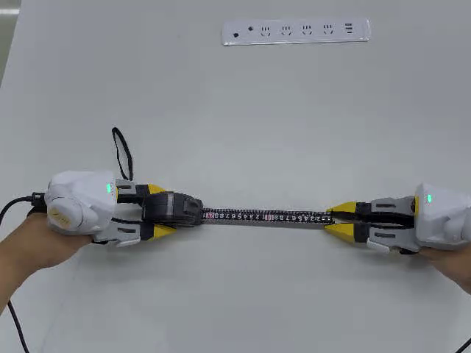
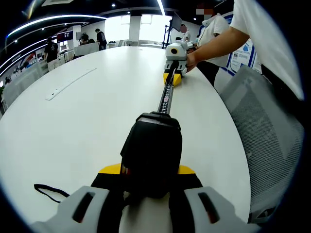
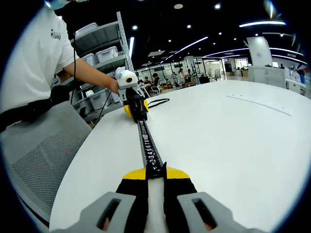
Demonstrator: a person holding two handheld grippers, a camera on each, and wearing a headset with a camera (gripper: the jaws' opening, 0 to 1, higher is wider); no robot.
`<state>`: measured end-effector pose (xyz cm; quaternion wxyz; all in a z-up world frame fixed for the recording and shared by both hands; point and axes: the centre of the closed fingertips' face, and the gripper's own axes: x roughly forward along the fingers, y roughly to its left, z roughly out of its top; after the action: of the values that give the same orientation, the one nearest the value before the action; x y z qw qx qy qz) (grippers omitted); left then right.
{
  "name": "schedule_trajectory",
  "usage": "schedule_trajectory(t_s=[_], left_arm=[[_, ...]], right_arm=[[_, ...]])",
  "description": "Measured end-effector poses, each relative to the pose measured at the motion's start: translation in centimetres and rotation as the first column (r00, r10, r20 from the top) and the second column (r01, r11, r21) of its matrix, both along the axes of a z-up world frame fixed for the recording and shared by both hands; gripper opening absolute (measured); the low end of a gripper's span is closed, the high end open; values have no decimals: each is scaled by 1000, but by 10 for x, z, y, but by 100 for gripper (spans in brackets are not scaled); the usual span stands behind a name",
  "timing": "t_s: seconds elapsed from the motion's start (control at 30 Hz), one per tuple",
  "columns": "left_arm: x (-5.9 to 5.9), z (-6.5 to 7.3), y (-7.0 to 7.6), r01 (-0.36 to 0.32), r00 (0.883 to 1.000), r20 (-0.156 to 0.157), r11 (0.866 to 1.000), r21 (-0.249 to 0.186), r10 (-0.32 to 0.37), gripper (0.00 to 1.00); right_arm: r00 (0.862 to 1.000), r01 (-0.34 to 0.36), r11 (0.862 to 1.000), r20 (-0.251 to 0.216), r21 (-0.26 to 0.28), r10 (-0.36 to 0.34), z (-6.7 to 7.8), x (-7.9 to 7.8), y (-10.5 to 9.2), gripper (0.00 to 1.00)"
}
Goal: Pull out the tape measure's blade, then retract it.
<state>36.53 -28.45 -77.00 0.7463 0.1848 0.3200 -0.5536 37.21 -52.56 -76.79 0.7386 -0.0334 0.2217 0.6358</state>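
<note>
Clamping the tape measure case (image 1: 176,209) in the left gripper (image 1: 160,211) at nine o'clock, pinching the blade (image 1: 265,216) tip in the right gripper (image 1: 336,220) at three — stretching it across the white table (image 1: 235,110) — seemingly finishing the pull-out, not yet retracting.

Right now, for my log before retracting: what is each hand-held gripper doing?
Left hand-held gripper: shut on the tape measure case.
Right hand-held gripper: shut on the end of the blade.
</note>
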Motion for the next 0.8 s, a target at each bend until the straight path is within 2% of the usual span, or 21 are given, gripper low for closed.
schedule_trajectory(t_s=[0.8], left_arm=[[0, -2, 1, 1, 1000, -5, 1000, 14, -1, 31]], right_arm=[[1000, 20, 1000, 2, -10, -20, 0, -1, -25, 8]])
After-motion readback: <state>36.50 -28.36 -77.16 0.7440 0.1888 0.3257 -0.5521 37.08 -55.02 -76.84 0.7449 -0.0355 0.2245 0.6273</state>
